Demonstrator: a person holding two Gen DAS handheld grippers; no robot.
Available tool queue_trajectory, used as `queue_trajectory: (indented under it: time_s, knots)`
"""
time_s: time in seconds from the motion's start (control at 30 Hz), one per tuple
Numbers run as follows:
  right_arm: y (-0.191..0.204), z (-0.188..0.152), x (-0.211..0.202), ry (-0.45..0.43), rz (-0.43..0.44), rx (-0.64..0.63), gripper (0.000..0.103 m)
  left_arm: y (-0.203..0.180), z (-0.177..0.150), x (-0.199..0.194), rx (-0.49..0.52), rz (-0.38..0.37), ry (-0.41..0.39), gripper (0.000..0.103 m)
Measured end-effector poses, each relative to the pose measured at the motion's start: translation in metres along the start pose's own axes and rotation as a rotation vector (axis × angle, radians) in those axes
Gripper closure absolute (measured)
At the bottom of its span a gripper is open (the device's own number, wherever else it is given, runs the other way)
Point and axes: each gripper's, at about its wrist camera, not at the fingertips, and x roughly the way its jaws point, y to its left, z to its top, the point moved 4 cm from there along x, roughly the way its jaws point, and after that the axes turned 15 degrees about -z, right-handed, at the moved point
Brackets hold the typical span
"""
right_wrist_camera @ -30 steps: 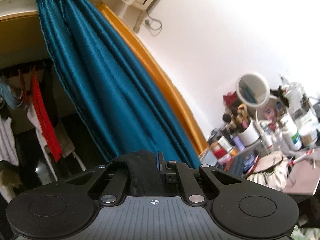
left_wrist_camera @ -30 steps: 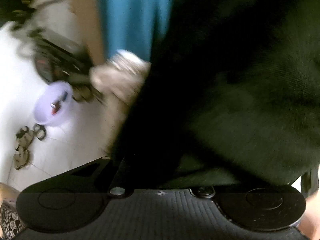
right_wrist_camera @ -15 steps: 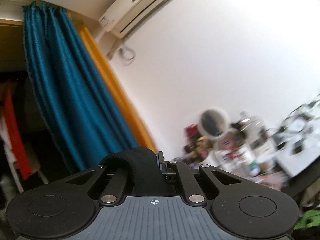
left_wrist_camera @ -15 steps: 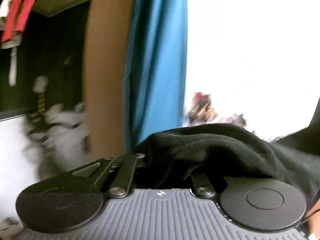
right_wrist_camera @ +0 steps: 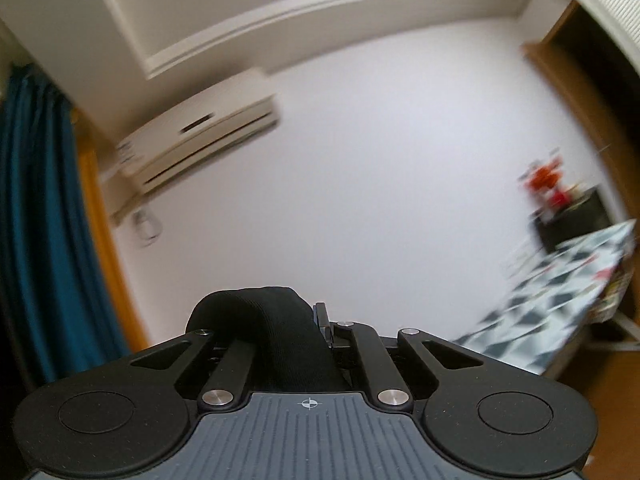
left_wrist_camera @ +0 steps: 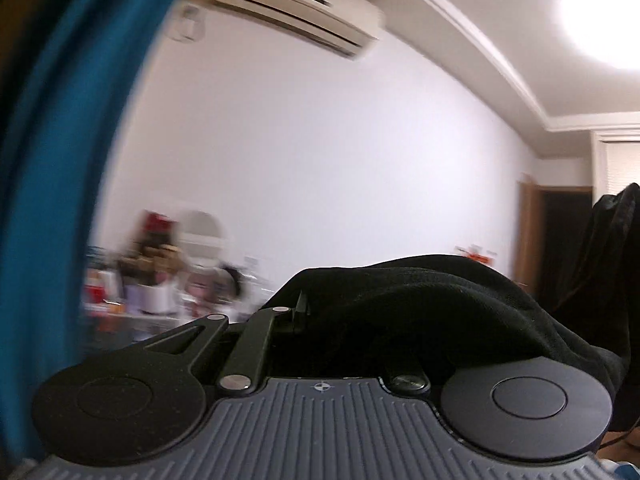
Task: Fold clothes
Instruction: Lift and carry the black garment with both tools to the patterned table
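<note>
left wrist view: one left gripper (left_wrist_camera: 304, 312) fills the lower half, its jaws closed on one black garment (left_wrist_camera: 420, 312); the cloth bunches over the jaws from centre toward 3 o'clock, hiding the right finger, and drapes down past the round pad at 4 o'clock; more of the black cloth hangs at the 3 o'clock edge; one blue curtain (left_wrist_camera: 52, 200) runs down the 9 o'clock side; one air conditioner (left_wrist_camera: 296, 12) sits on the white wall at 12 o'clock; one bright ceiling light (left_wrist_camera: 604, 12) glares at 1 o'clock; a blurred cluttered shelf (left_wrist_camera: 160, 280) lies at 8 to 9 o'clock, its items too smeared to count; one wooden doorway (left_wrist_camera: 560, 236) stands at 3 o'clock.

right wrist view: one right gripper (right_wrist_camera: 308, 324) points up at the wall, jaws pinched narrow on a band of the black garment (right_wrist_camera: 264, 336), which arches over the left finger at centre; one blue curtain (right_wrist_camera: 36, 220) at 9 o'clock beside an orange frame; one air conditioner (right_wrist_camera: 200, 136) at 10 o'clock; one patterned cloth surface (right_wrist_camera: 560, 292) at 4 o'clock; blurred red items (right_wrist_camera: 544, 184) at 3 o'clock.
</note>
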Motion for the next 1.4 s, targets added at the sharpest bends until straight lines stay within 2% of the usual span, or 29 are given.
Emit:
queue_trajectory:
  time_s: [0.23,0.37,0.5,0.6,0.7,0.83,1.03,1.23,1.4]
  knots:
    - [-0.138,0.05,-0.035,-0.062,-0.151,0.065,0.097,-0.094,-0.026,0.078,0.024,-0.186,0.041,0.095]
    - [-0.223,0.08,-0.048,-0.066,-0.179,0.025,0.097,-0.15,-0.041,0.139,-0.017,-0.249,0.045,0.095]
    - [-0.301,0.114,-0.06,-0.06,-0.184,-0.025,0.097,-0.222,-0.062,0.209,-0.038,-0.305,0.098,0.095]
    - [-0.355,0.136,-0.067,-0.053,-0.231,-0.001,0.097,-0.259,-0.074,0.241,-0.037,-0.352,0.114,0.095]
    - [-0.391,0.154,-0.075,-0.061,-0.261,-0.008,0.097,-0.293,-0.085,0.267,-0.044,-0.403,0.129,0.095]
    - [-0.427,0.17,-0.076,-0.08,-0.305,-0.013,0.097,-0.319,-0.105,0.307,-0.084,-0.472,0.173,0.095]
    - [-0.472,0.182,-0.046,-0.065,-0.404,0.015,0.097,-0.335,-0.135,0.389,-0.13,-0.532,0.239,0.095]
    - [-0.513,0.196,0.022,-0.073,-0.481,0.036,0.097,-0.337,-0.148,0.486,-0.15,-0.583,0.256,0.095]
    - [-0.539,0.209,0.082,-0.099,-0.521,0.046,0.097,-0.339,-0.137,0.554,-0.108,-0.638,0.232,0.095]
